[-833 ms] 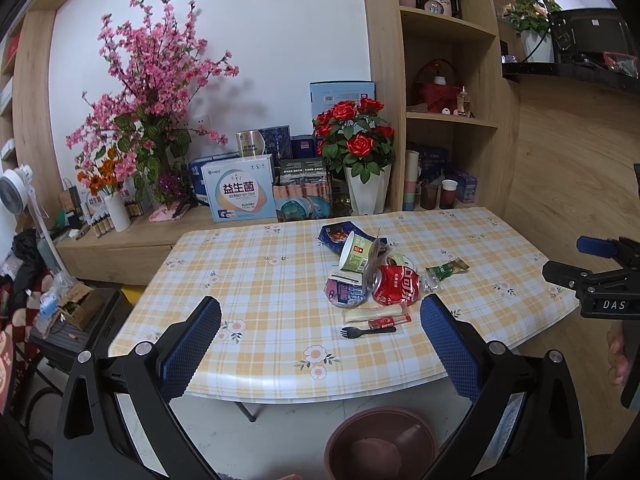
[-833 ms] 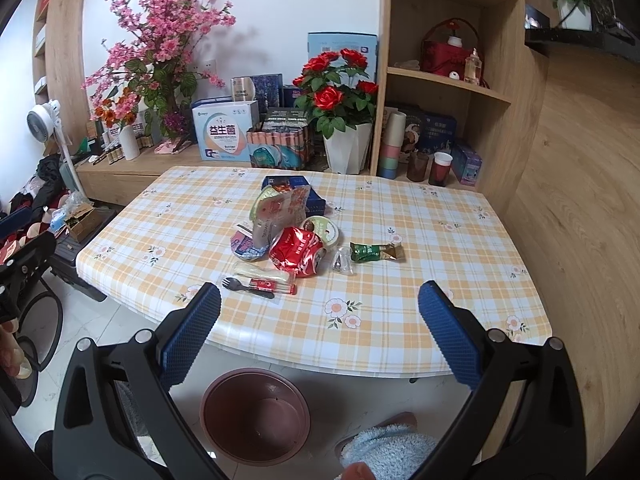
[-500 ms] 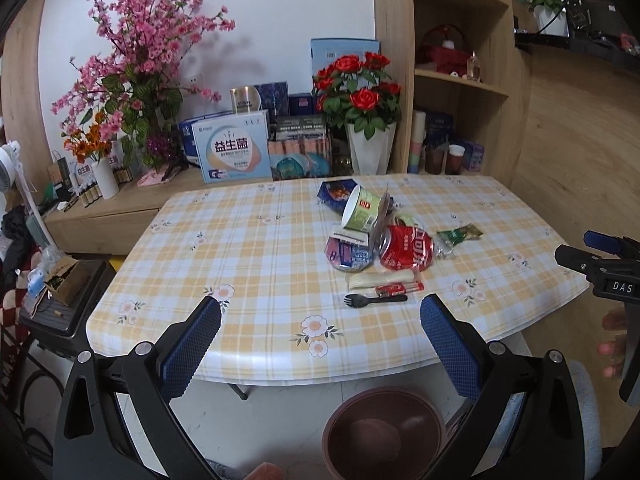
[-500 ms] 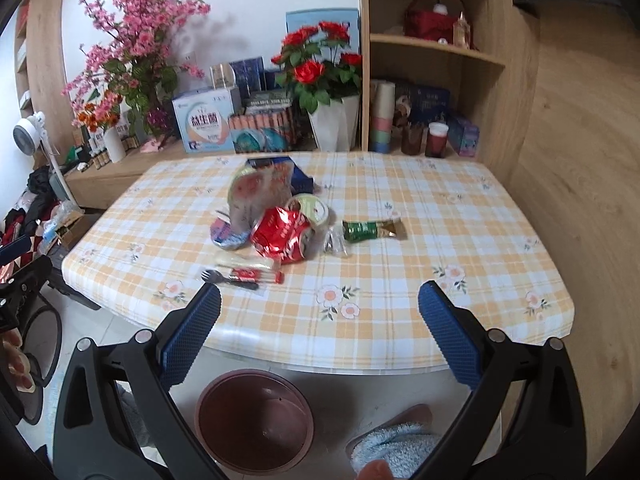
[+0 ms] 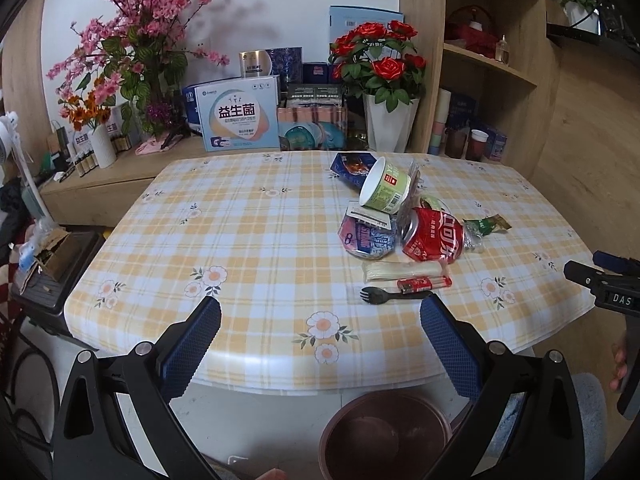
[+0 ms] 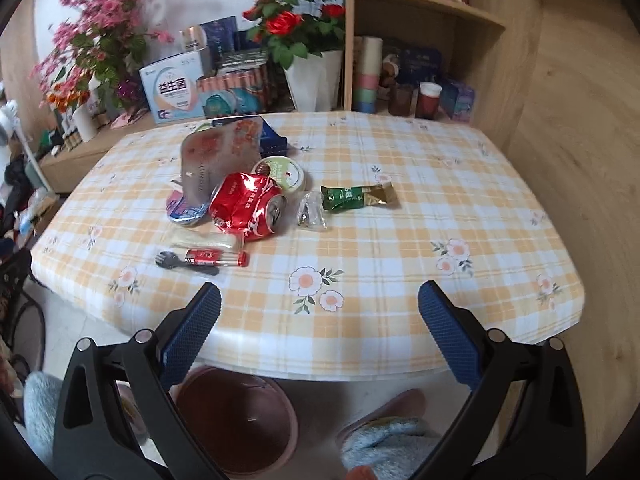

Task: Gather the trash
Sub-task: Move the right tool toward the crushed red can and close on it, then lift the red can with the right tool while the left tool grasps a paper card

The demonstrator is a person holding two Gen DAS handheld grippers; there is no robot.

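Both tools, left [image 5: 320, 330] and right [image 6: 319, 330], hanging released, gripping nothing; trash [image 5: 412, 222] lying uncollected on bench [image 5: 248, 240]; bin [image 6: 236, 420] sitting empty.

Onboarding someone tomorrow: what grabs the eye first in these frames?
The heap of trash mid-table: a crushed red can beside a tipped green cup, with a black fork lying nearest the edge of the checked table. Behind it, red roses in a white vase. Below the table edge sits a brown bin, framed by the left gripper with its jaws wide open.
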